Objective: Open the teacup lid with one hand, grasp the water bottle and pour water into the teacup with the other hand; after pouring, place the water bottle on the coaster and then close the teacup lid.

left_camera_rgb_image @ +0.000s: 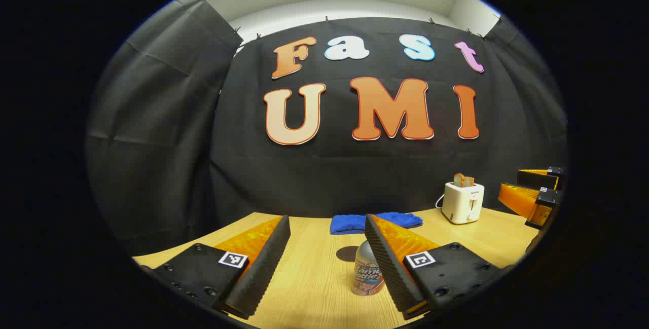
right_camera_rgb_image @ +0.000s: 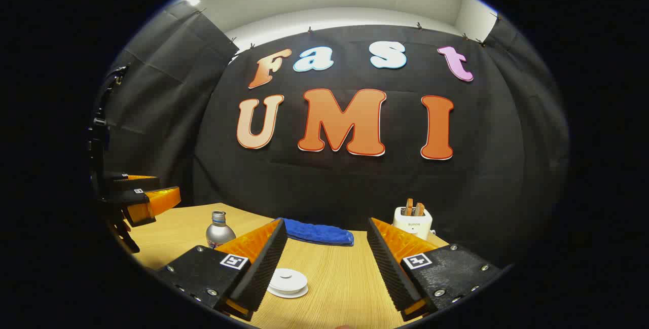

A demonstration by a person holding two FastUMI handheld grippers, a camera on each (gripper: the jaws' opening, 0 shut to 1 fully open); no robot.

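Both units wide open over the wooden surface (right_camera_rgb_image: 334,273), nothing held: left hand-held gripper (left_camera_rgb_image: 327,263) has the water bottle (left_camera_rgb_image: 366,272) upright just inside its right finger, not touching as far as visible; right hand-held gripper (right_camera_rgb_image: 324,263) hovers with the white teacup lid (right_camera_rgb_image: 288,282) near its left finger. Toaster (right_camera_rgb_image: 411,221) at the back holds bread slices; blue cloth (right_camera_rgb_image: 317,232) lies beside it. Bottle is silver, capped, printed label.
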